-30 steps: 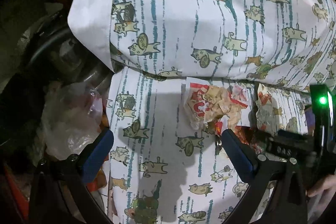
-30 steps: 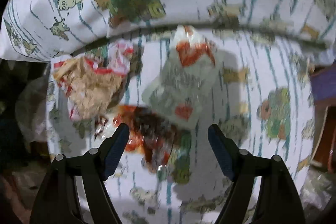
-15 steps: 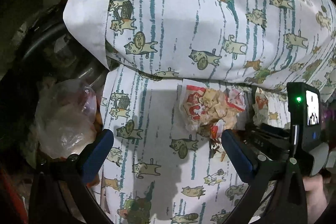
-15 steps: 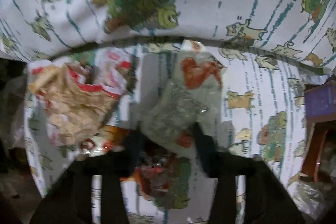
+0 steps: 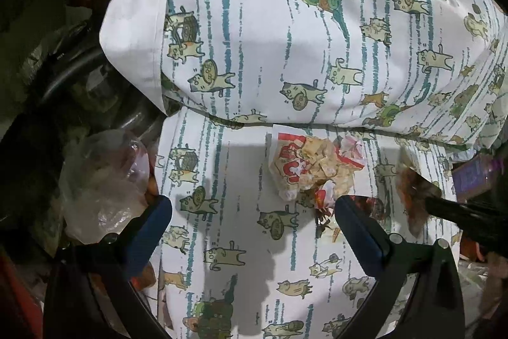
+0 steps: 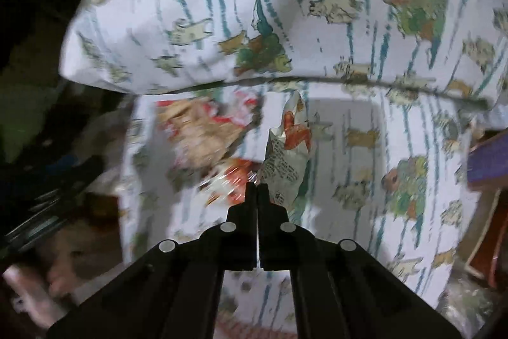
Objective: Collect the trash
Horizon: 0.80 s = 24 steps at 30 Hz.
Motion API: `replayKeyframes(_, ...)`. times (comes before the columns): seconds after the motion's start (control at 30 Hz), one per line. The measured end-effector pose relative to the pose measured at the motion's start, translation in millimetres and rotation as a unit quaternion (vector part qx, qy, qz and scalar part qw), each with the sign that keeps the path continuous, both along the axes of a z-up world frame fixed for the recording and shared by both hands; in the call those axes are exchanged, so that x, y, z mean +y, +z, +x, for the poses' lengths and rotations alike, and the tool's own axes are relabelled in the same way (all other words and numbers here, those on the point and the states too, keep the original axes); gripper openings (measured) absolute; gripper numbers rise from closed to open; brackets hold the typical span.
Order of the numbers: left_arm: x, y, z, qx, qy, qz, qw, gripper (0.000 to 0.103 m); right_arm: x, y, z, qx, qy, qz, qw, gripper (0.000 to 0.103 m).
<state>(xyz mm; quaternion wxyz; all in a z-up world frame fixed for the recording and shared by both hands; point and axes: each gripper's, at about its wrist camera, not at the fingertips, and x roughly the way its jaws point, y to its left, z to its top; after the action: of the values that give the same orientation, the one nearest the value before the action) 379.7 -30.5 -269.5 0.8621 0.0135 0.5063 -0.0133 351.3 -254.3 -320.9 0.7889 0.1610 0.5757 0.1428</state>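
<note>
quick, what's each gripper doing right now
Left gripper: open, holding nothing, over the sheet.
Right gripper: shut on a wrapper.

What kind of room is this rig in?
Probably a bedroom, on a bed: a cat-print pillow lies on a matching sheet, with snack wrappers scattered on it. A clear plastic bag and dark clutter sit off the bed's edge, so it looks lived-in and untidy.
</note>
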Motion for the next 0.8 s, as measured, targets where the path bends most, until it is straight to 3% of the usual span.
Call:
replayKeyframes(0.13,-0.3,-2.0,-0.1,0.000,0.000,0.004,1.0000,0.103,-27.1,-17.9,-4.8,0.027,-0.007,0.039,0.999,0.001)
replayKeyframes(0.23,-4.5,-6.7,-0.4,0.001,-0.003,0.019,0.9998,0.103,-49.4,-39.4,5.2,0.045,0.005,0.056,0.997,0.029)
replayKeyframes(0.27,-6.5,-8.6,-0.5,0.002,-0.005,0.023,0.9997,0.103,-54.4,-43.5,5.8,0.047,-0.006,0.049,0.998,0.049)
replayKeyframes(0.3,-8.2,-10.0,-0.4,0.004,-0.007,0.024,0.9997,0.103,-59.1,-45.5,4.7,0.043,-0.018,0.032,0.998,0.057)
replayKeyframes(0.4,-13.7,-12.8,-1.7,0.006,-0.014,0.027,0.9995,0.103,-63.7,-48.4,4.0,0.034,-0.020,-0.030,0.999,0.057)
replayKeyframes(0.53,-21.3,-11.2,-4.1,-0.003,-0.027,0.041,0.9988,0.103,-69.2,-55.2,9.3,0.049,-0.025,-0.020,0.998,0.057)
replayKeyframes(0.63,-25.4,-10.5,-5.3,-0.007,-0.033,0.046,0.9984,0.103,-63.5,-60.0,14.9,0.048,-0.045,-0.059,0.996,0.061)
replayKeyframes(0.7,-26.8,-10.9,-5.6,-0.005,-0.036,0.044,0.9983,0.103,-59.5,-72.2,19.9,0.071,-0.039,-0.105,0.991,0.061)
replayKeyframes(0.8,-29.1,-12.7,-5.9,-0.001,-0.041,0.041,0.9983,0.103,-58.7,-85.7,23.0,0.091,-0.030,-0.112,0.989,0.058)
